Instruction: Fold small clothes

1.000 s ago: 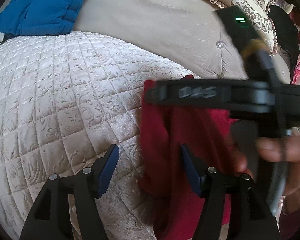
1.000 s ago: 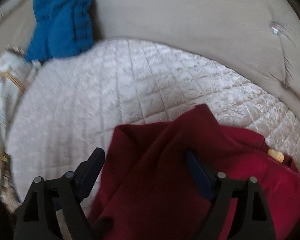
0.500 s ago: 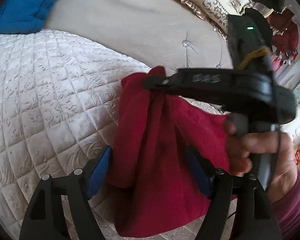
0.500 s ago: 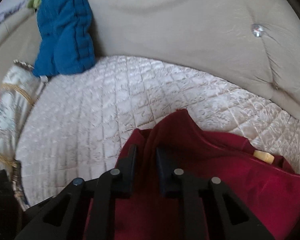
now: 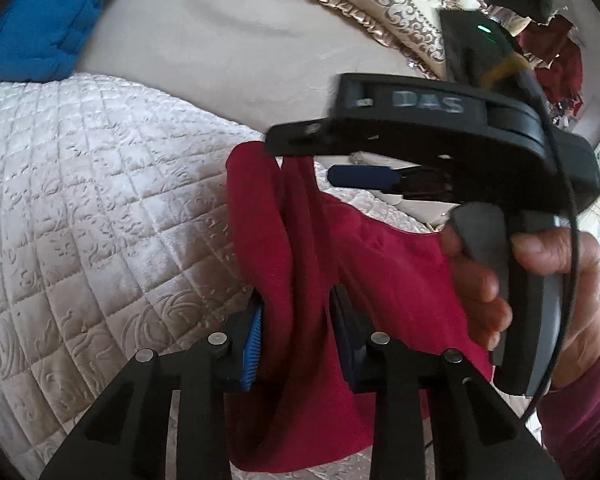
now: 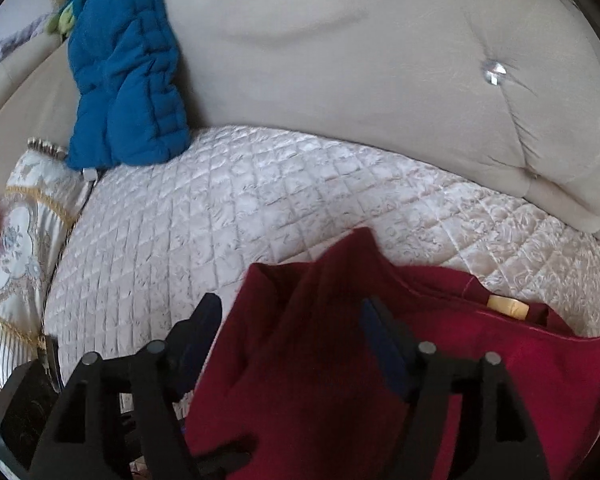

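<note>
Far left, a blue quilted jacket [image 6: 124, 68] leans on the beige sofa back [image 6: 340, 60]. On the quilted seat cover [image 5: 80, 200] near me lies the dark red garment [image 5: 300, 280]. My left tongs [image 5: 296, 332] are clenched on a bunched fold of it. My right tongs [image 6: 296, 324] stand released, their pads spread with the cloth between them. Only the right view shows the garment's pale neck label [image 6: 508, 306]. Only the left view shows my right hand [image 5: 540, 280] and an ornate cushion [image 5: 380, 4]. No containers show.
</note>
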`<state>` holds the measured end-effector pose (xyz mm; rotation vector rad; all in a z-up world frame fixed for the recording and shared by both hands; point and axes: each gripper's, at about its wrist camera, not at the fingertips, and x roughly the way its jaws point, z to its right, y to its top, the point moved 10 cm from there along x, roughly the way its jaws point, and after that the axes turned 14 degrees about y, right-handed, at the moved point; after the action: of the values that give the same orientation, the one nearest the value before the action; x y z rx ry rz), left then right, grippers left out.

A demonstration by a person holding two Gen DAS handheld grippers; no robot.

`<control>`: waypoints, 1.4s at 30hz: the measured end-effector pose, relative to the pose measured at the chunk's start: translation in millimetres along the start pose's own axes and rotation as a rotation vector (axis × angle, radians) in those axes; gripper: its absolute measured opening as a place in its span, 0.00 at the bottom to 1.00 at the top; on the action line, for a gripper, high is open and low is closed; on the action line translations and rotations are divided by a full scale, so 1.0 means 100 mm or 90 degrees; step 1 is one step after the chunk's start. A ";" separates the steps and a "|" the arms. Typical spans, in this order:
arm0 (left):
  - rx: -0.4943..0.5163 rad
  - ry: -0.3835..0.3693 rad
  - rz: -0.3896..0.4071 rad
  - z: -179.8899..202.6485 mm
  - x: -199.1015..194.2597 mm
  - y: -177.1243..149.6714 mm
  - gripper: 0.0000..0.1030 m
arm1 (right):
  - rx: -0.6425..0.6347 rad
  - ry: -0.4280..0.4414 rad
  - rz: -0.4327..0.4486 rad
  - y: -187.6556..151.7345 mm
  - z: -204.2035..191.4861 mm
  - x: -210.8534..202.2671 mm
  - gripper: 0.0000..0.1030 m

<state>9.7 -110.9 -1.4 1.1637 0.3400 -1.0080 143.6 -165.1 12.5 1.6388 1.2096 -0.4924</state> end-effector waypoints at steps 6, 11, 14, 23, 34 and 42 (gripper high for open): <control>0.015 0.002 0.003 0.05 0.00 0.01 0.09 | -0.001 -0.043 -0.100 -0.20 0.03 0.45 0.76; 0.010 0.025 -0.002 0.08 -0.03 -0.06 0.15 | -0.032 -0.038 -0.033 -0.19 0.02 0.24 0.29; 0.011 0.045 0.012 0.11 -0.09 -0.05 0.43 | -0.034 -0.022 -0.012 -0.18 0.04 0.06 0.27; 0.031 0.123 -0.008 0.22 0.00 -0.22 0.40 | -0.016 -0.004 0.023 -0.21 0.09 -0.27 0.26; 0.094 0.158 0.014 0.56 -0.03 -0.24 0.19 | -0.010 -0.007 0.041 -0.34 0.21 -0.68 0.25; 0.127 0.159 0.022 0.86 -0.02 -0.23 0.15 | -0.013 -0.017 0.051 -0.41 0.35 -0.98 0.24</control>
<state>-32.3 -186.7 20.7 1.4767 0.4219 -0.8825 74.2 -242.3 54.8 1.6516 1.1218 -0.4499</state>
